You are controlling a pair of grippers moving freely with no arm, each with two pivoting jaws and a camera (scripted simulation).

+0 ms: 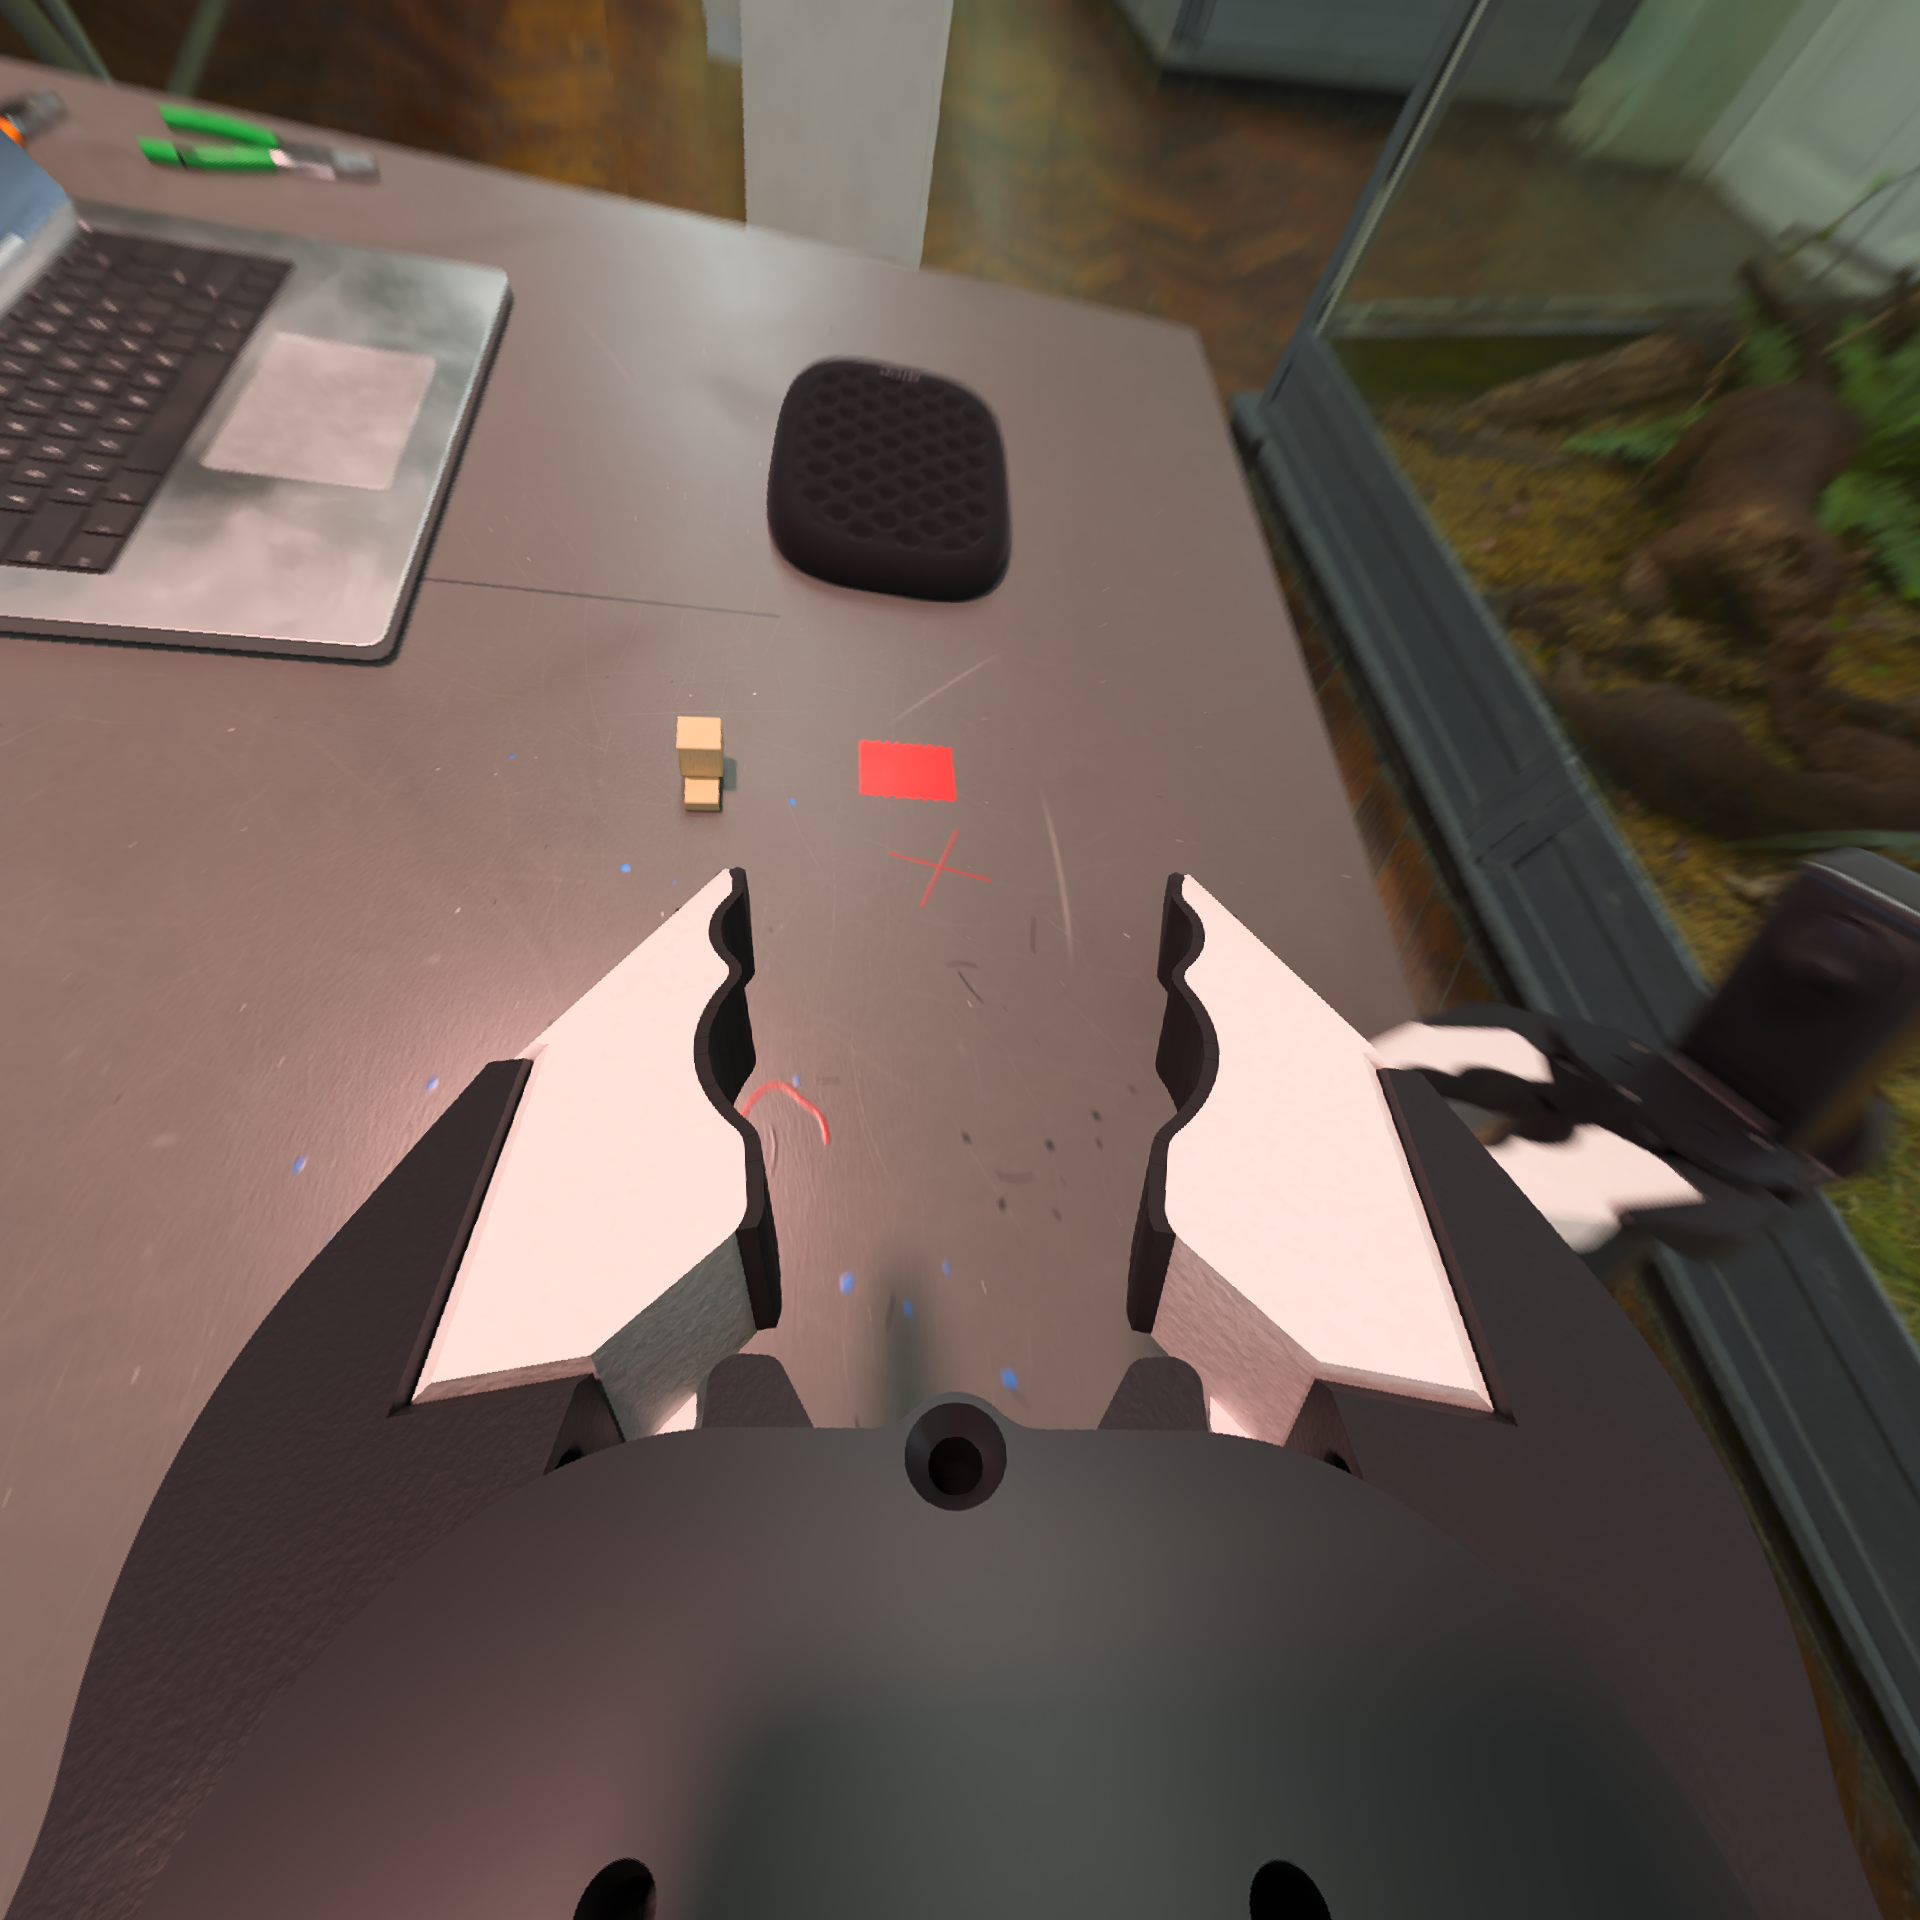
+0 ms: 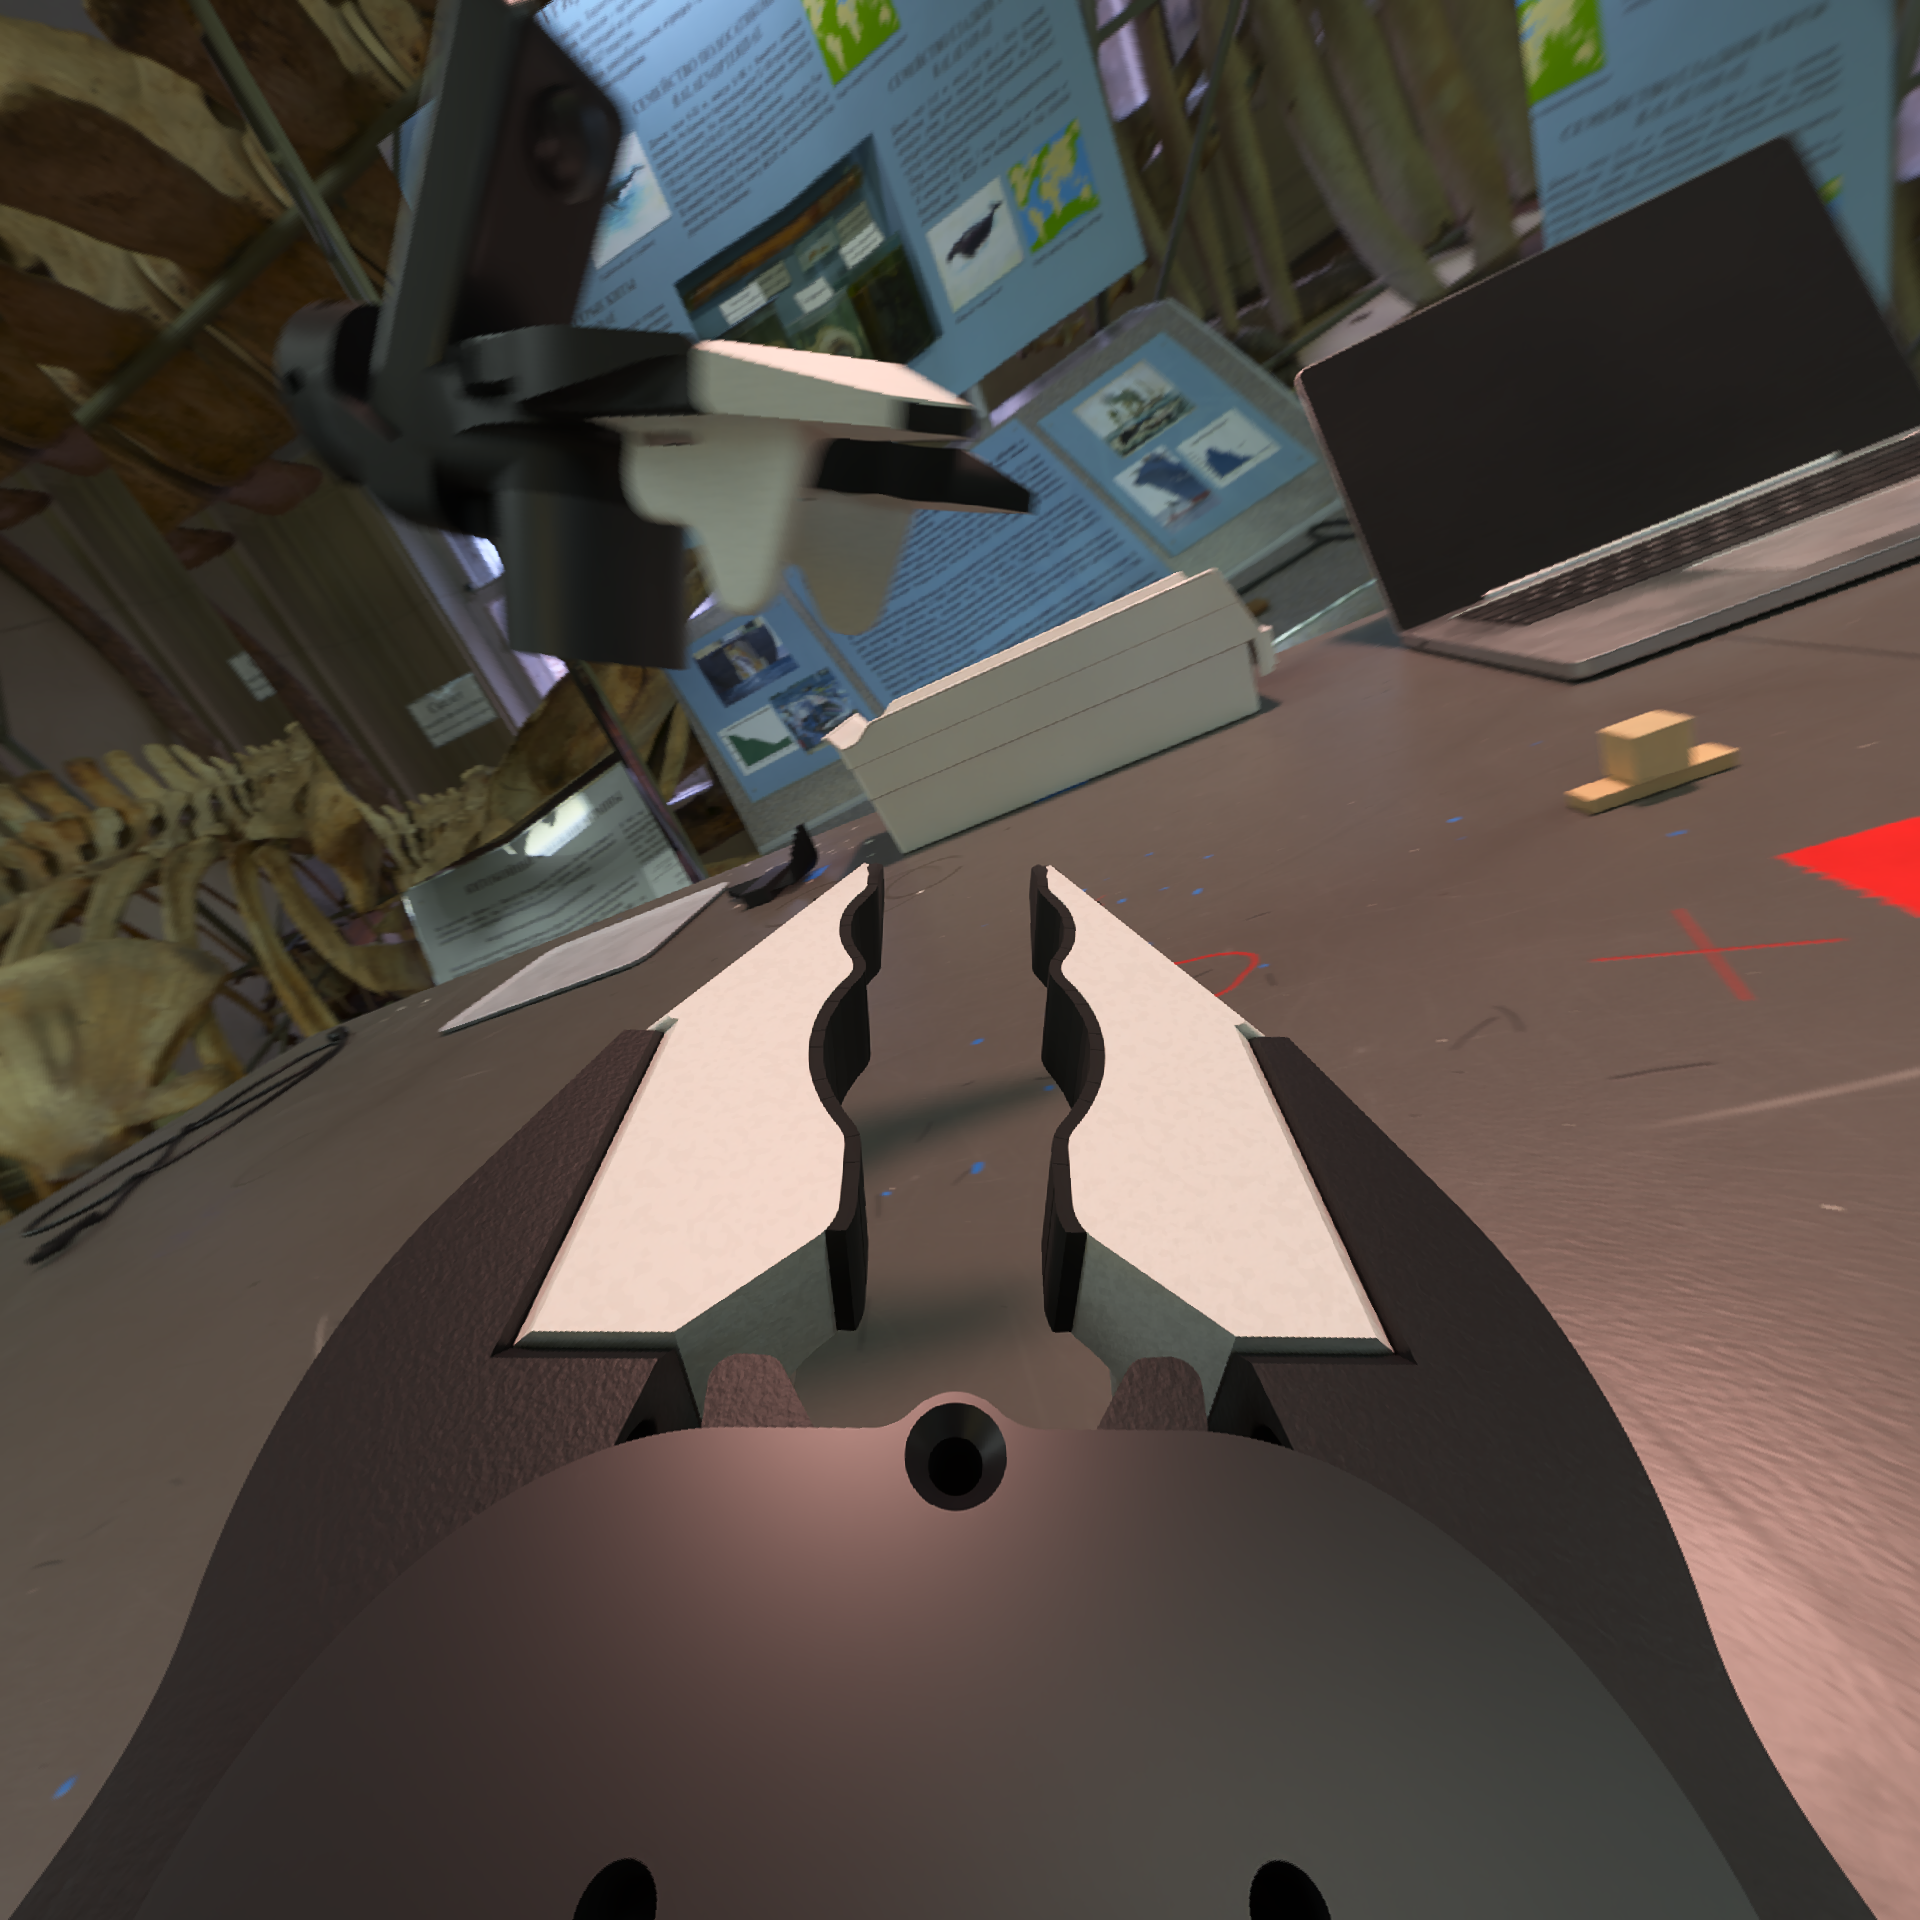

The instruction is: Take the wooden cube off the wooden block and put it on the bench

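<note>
A small pale wooden cube (image 1: 698, 744) sits on a flat wooden block (image 1: 703, 794) on the grey-brown bench (image 1: 312, 935). In the right wrist view the cube (image 2: 1647, 744) and block (image 2: 1621, 790) lie far right. My left gripper (image 1: 951, 883) is open and empty, above the bench, short of the cube and to its right. My right gripper (image 2: 954, 878) is open and empty, low over the bench, with the cube ahead to its right. The right gripper shows at the left view's right edge (image 1: 1558, 1132). The left gripper hangs at upper left in the right view (image 2: 810, 457).
A red patch (image 1: 906, 771) and a red cross (image 1: 940, 868) mark the bench right of the cube. A black mesh pad (image 1: 888, 480), an open laptop (image 1: 208, 436) and green pliers (image 1: 239, 151) lie farther off. A white box (image 2: 1060, 727) stands behind. A glass terrarium (image 1: 1610, 623) borders the right edge.
</note>
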